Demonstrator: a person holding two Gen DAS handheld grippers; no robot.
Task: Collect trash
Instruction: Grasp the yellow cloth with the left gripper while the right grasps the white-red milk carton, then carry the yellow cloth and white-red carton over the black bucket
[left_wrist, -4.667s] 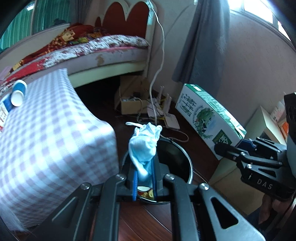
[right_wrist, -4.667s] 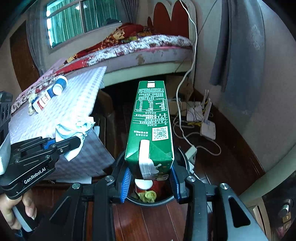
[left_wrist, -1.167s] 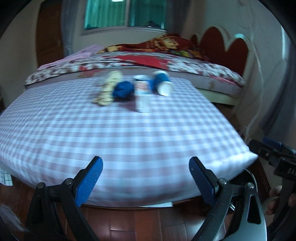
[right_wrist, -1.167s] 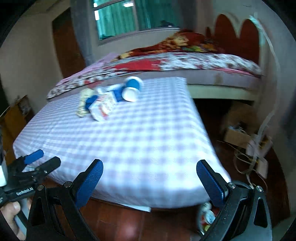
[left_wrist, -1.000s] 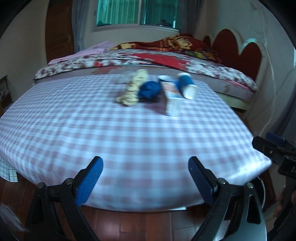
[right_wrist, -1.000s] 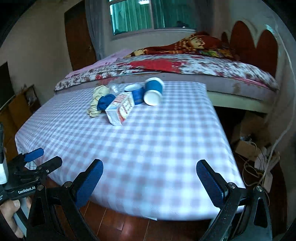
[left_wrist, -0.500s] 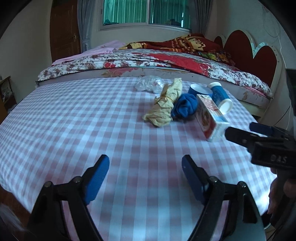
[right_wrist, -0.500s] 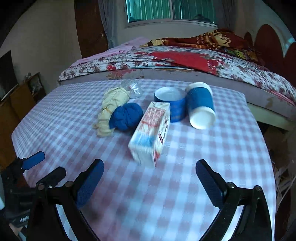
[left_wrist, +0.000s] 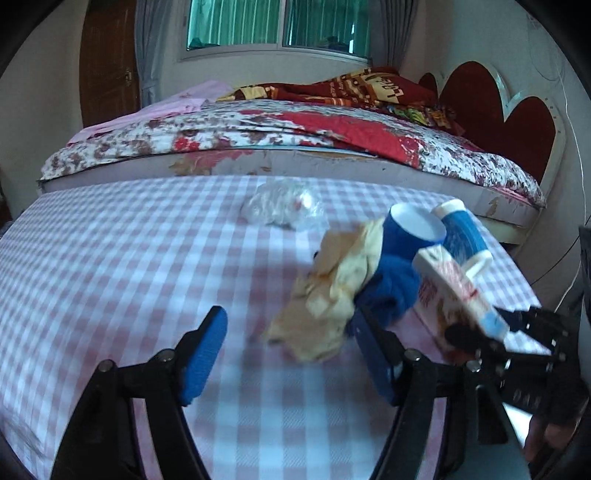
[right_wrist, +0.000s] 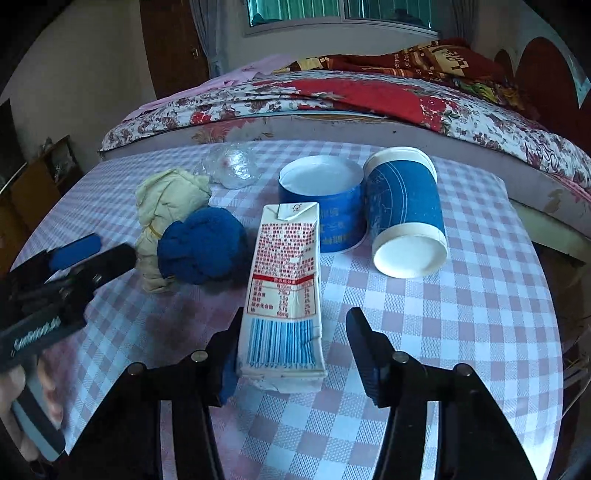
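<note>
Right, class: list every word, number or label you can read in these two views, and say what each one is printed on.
"68mg": bottom of the nutrition table on the milk carton; its red Chinese print and barcode digits are too small.
"GenRobot.AI": left gripper, blurred, a likely reading only.
Right gripper label: upside down, blurred, unreadable.
Upright blue cup: faint characters, unreadable.
Red blanket: large letters, folded, unreadable.

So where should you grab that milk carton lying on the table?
Grip the milk carton across its two long side faces, near the barcode end, coming straight along its length from the near side. It lies flat, pointing at the right gripper, whose open fingers already straddle that end; the cups crowd the far end.
</note>
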